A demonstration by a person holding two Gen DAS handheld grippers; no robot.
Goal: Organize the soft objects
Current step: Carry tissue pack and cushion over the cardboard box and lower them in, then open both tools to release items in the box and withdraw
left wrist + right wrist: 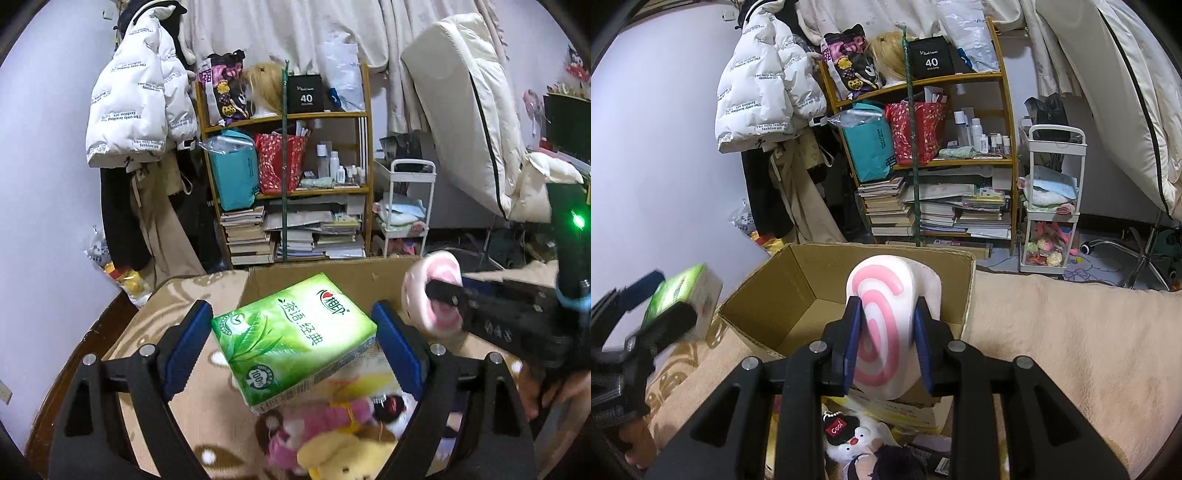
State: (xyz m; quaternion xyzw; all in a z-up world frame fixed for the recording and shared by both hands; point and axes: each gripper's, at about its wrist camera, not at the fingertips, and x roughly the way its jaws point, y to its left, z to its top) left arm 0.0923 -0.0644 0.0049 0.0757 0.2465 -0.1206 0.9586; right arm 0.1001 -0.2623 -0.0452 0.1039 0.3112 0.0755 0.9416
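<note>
My left gripper (293, 339) is shut on a green tissue pack (291, 336) and holds it above the near left corner of an open cardboard box (354, 280). My right gripper (888, 332) is shut on a white squishy toy with a pink spiral (886, 325), held over the box (798, 291). The right gripper and toy (432, 299) show at the right of the left wrist view. The left gripper and pack (679, 295) show blurred at the left of the right wrist view. Plush toys (332, 439) lie below the grippers.
The box sits on a beige patterned blanket (1052, 350). Behind stand a wooden shelf (291, 155) full of bags and books, a hanging white jacket (140, 99), a white trolley (1052, 206) and a leaning mattress (469, 110). A penguin plush (857, 439) lies near.
</note>
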